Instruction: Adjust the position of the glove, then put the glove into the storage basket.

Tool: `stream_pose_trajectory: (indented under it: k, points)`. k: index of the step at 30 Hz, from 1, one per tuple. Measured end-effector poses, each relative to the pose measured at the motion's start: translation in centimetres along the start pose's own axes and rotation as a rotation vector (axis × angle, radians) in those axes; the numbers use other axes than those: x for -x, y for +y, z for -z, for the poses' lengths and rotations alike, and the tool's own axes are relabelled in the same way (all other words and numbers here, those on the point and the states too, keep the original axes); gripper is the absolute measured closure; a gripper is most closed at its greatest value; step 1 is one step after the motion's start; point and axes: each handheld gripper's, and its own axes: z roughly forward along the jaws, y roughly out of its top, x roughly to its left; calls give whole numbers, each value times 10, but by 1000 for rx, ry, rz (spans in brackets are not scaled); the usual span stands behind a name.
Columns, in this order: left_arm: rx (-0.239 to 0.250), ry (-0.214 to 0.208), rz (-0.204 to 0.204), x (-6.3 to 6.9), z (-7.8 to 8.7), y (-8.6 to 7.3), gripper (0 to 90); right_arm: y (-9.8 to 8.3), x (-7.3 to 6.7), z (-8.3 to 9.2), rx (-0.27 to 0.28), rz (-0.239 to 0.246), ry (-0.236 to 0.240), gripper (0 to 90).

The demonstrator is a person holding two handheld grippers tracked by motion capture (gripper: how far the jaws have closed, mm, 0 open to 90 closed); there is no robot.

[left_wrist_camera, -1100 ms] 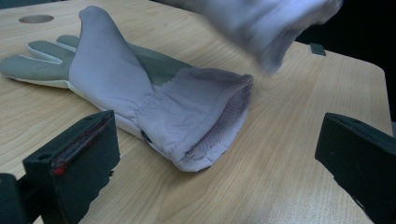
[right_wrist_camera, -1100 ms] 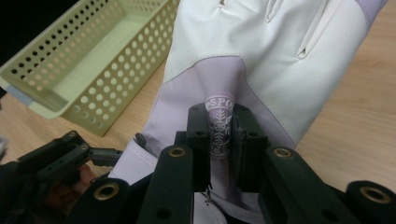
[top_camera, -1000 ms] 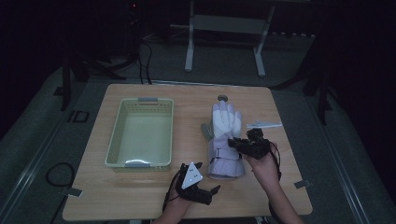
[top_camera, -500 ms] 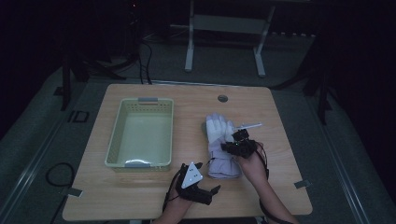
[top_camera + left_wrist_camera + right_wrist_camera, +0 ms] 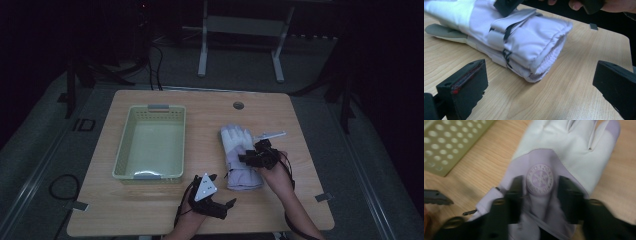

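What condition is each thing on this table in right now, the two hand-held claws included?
Glove: flat on the table, cuff toward the person.
Basket: upright, nothing inside.
Right gripper: jaws just opening, down on the glove's back, straddling its round badge.
Left gripper: open wide, nothing between its jaws, facing the glove's cuff.

Table (image 5: 310, 200) mostly bare wood. Obstacles: green basket (image 5: 150, 145) at 9 o'clock from table centre, walls upright; white glove (image 5: 237, 150) lying flat at 3 o'clock. A bare strip runs between them, 12 to 6 o'clock, passable. Small round hole (image 5: 238, 105) at 12 o'clock edge. Right gripper (image 5: 252, 157) sits over the glove, left gripper (image 5: 222, 192) at 6 o'clock.
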Motion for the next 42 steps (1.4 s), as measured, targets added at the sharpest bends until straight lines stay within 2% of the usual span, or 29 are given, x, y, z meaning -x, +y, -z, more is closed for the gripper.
stream_pose_trajectory:
  k: [1,3,5,8,9,11,12,15,17,21,23,25,27,30,34,35,37,40,41,42]
  points:
    - [2,-1,-2,0,0,0,0,-1,0,1,17,32,4,453]
    - [0,8,-5,1,0,0,0,-2,1,4,29,56,6,351]
    - [-1,12,-9,1,0,0,0,-3,3,7,36,41,29,293]
    - [6,8,-7,1,-1,0,0,-5,10,12,61,-9,114,174]
    - [9,4,-6,2,-1,0,0,-6,13,14,62,-15,131,182]
    - [13,1,-10,2,-1,0,0,-8,17,18,82,5,134,139]
    - [15,0,-13,2,-1,0,0,-9,20,22,122,30,137,142]
    - [6,-1,-40,4,0,1,1,-10,25,29,182,62,137,143]
    - [8,-1,-59,6,0,5,0,-10,27,35,205,83,139,143]
    - [50,-22,-49,8,7,19,1,-9,31,46,223,112,146,143]
    - [48,-25,-33,7,10,27,1,-8,34,50,232,115,155,143]
    - [47,-35,3,4,12,35,1,-8,38,55,253,124,120,142]
    - [38,-56,39,-1,12,44,1,-7,41,59,248,121,117,135]
    - [40,-61,60,-9,11,60,1,-6,45,59,232,120,100,134]
    - [14,-67,92,-22,4,81,1,-5,52,59,251,75,114,119]
    - [9,-58,122,-25,1,87,1,-4,53,58,256,64,108,119]
    - [-16,-8,157,-31,-5,98,1,-3,56,58,274,61,103,112]
    - [-32,39,115,-36,-15,111,1,0,57,56,271,84,72,141]
    - [-23,42,110,-37,-17,114,1,1,58,54,263,89,78,148]
    - [-28,54,111,-39,-20,117,1,1,58,52,266,93,71,194]
